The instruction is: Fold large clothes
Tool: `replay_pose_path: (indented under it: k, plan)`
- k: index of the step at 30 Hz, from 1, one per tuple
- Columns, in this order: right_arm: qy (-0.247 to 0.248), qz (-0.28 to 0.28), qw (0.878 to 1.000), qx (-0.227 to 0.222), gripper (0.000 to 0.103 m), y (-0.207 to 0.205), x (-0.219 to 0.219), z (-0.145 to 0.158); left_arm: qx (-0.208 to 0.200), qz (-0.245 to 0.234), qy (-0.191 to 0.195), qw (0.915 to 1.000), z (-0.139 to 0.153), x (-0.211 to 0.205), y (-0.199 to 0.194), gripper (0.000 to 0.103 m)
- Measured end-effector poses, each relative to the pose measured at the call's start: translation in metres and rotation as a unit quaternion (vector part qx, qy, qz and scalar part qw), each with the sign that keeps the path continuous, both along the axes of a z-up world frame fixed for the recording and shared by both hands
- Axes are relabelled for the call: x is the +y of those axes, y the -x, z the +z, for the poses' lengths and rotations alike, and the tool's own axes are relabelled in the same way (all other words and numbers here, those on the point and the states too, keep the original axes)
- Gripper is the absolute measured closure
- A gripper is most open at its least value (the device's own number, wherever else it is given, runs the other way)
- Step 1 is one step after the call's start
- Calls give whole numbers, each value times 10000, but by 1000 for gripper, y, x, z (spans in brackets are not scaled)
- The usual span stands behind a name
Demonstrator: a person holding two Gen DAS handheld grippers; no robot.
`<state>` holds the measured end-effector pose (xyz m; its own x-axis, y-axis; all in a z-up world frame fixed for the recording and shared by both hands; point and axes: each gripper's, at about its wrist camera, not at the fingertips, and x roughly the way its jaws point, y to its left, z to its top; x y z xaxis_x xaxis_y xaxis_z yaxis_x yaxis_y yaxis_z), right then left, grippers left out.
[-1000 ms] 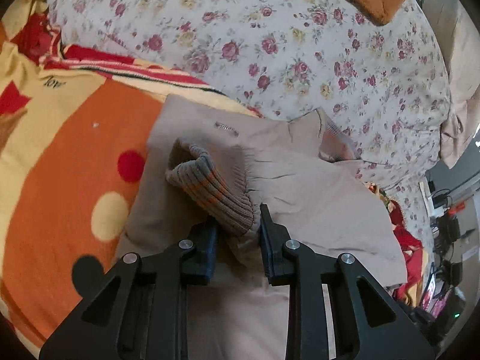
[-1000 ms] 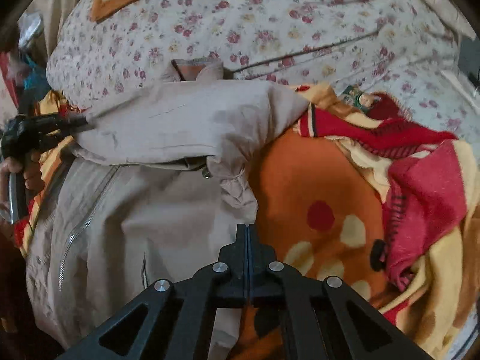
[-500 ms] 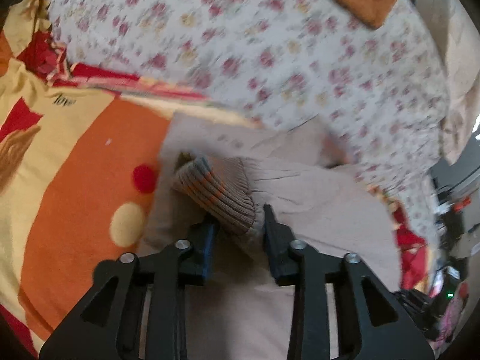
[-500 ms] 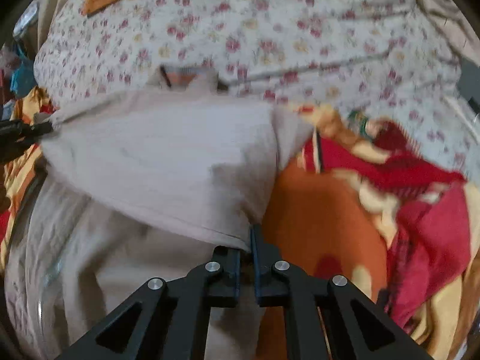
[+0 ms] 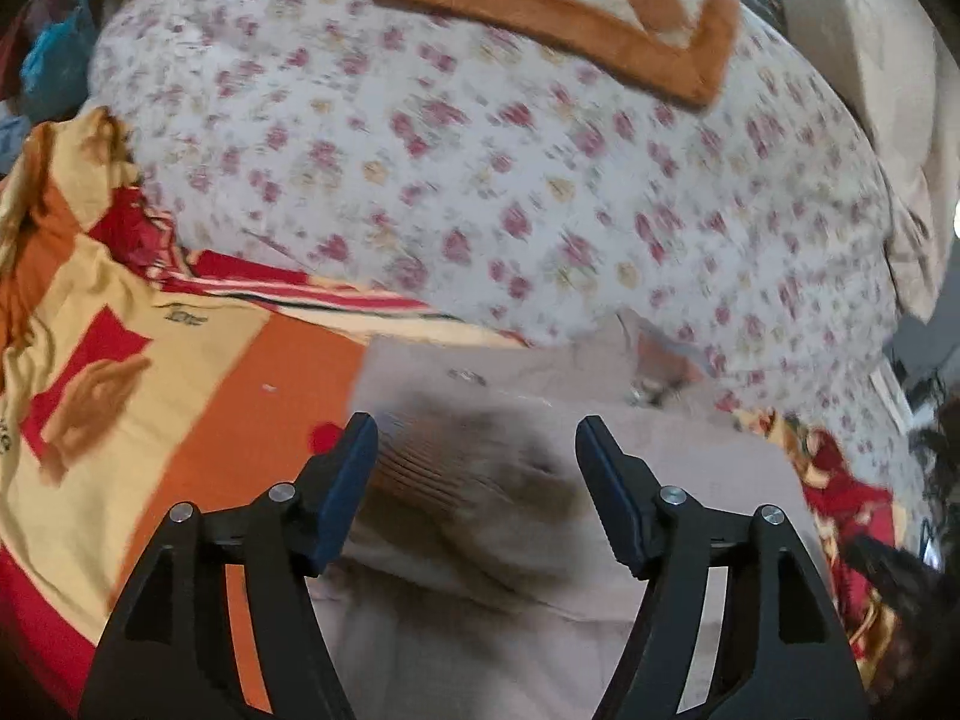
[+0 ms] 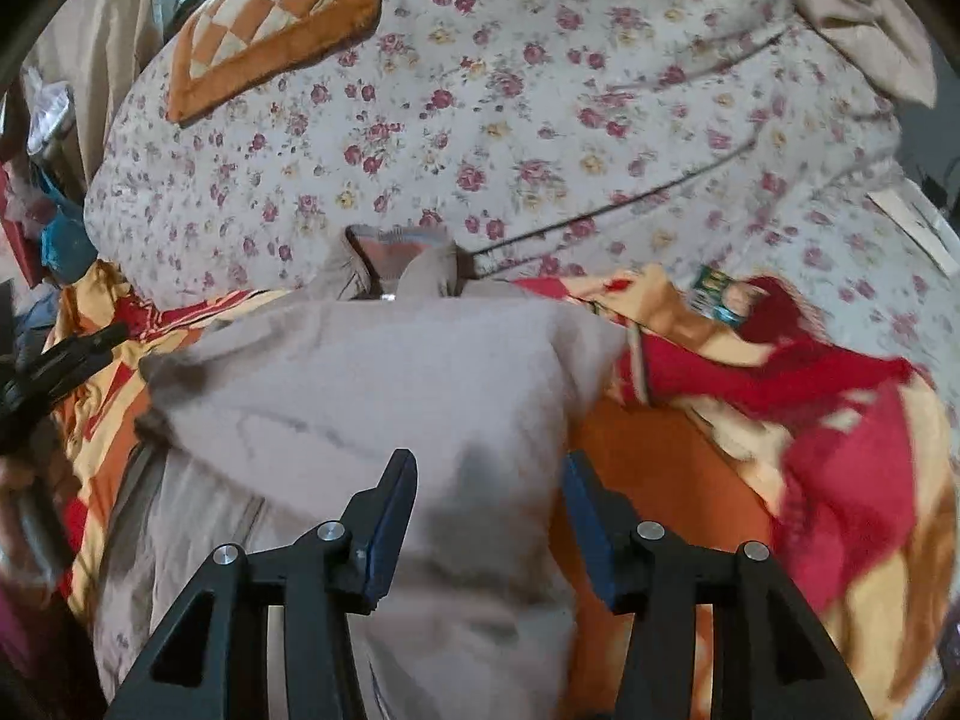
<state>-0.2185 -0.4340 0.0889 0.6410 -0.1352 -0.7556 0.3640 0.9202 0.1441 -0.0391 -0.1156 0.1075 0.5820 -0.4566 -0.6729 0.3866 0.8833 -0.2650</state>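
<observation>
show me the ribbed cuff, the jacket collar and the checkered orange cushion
ribbed cuff (image 5: 420, 456), left wrist view, on the striped knit band between the open jaws
jacket collar (image 6: 399, 258), right wrist view, on the orange lining inside the collar
checkered orange cushion (image 5: 576, 6), left wrist view, on its checkered middle

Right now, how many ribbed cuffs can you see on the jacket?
1: a striped ribbed cuff between the open left gripper fingers, lying on the jacket. The other may be hidden.
</observation>
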Motion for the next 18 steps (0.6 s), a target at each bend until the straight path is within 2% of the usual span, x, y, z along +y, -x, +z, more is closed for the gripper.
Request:
replay_pose_path:
  k: [3,4,7,9,11,14,16,18]
  plan:
    - [29,20,9999,126,55,-31,-6,-19,3,-254,-343,9991,-16,-21,6,34]
    - [48,-16,9999,157,55,-38,-9,-25,25,-317,-582,9978,-26,-31,5,34]
    - [5,-275,9994,212,55,-50,-25,-48,193,-161,-1089,9937,-52,-41,-6,34]
    - [-219,-371,9981,436,54,-56,-39,-71,418,-27,-1266,9911,-69,-42,-19,34]
    - [-538,-389,9970,408,54,-54,-50,-82,369,-37,-1318,9906,-72,-43,-23,34]
    - [-576,-424,9969,341,54,-46,-51,-64,380,-39,-1390,9896,-71,-44,-24,34]
    - [-493,-334,9982,90,54,-34,-42,-44,453,-16,-1233,9913,-72,-39,-25,34]
    - [-279,-222,9993,132,54,-31,-33,-37,504,1,-1086,9928,-71,-34,-26,34]
